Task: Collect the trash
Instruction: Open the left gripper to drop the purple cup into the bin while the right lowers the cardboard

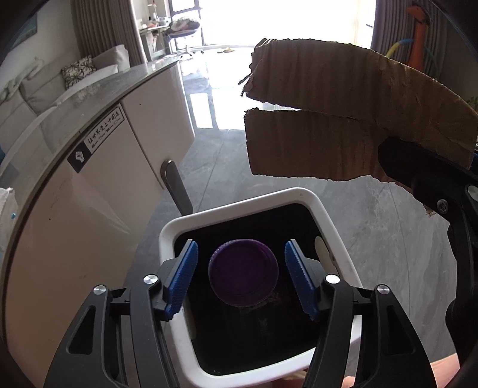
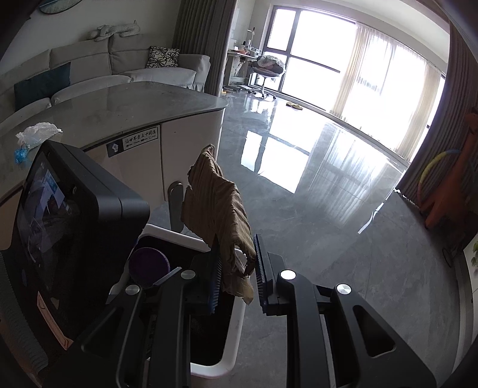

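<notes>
One torn brown cardboard scrap point(image 1: 343, 119)

showing as torn, matt corrugated cardboard point(image 1: 343, 119); gleaming as glossy grey stone floor point(image 2: 313, 167); looking like smooth white plastic bin point(image 1: 325, 215), ribbed blue rubbery fingers point(image 1: 182, 280), purple plastic lid point(image 1: 243, 273).

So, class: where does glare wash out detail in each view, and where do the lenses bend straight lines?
Left wrist view: the window is blown out to white, leaving the cardboard backlit; the cabinet edge curves. Right wrist view: the window glares and mirrors off the floor; the curtains bow at the rim.
</notes>
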A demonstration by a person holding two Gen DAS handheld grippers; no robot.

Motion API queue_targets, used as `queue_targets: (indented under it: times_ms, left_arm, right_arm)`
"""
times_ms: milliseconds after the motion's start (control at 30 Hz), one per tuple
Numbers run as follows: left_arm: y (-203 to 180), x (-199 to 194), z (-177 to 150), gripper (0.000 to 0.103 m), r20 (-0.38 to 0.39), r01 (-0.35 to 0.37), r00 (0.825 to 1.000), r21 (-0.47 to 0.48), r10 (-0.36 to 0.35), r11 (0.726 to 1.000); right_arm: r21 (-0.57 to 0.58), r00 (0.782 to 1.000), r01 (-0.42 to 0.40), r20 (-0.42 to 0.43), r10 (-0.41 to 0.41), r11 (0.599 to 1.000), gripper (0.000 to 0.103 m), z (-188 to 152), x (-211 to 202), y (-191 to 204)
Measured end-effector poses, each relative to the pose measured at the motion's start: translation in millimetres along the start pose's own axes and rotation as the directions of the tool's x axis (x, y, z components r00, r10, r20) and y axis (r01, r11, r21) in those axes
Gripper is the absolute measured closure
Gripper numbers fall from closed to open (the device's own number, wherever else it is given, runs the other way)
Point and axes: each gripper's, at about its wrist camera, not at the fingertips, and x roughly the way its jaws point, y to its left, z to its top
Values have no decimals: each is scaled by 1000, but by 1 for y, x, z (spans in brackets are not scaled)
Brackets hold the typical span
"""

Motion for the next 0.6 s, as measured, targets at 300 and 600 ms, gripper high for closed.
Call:
queue_targets:
  times_ms: [300, 600]
  left_arm:
    - [-2, -4, -1, 5, 13, -71, 997, 45, 71, 996]
    - [20, -34, 0, 5, 66, -127, 990, -9, 127, 992]
  right_arm:
    - [0, 1000, 4, -4, -4, 1000, 81, 2, 0, -3]
    - [11, 999, -28, -21, 28, 1000, 81, 3, 3, -1]
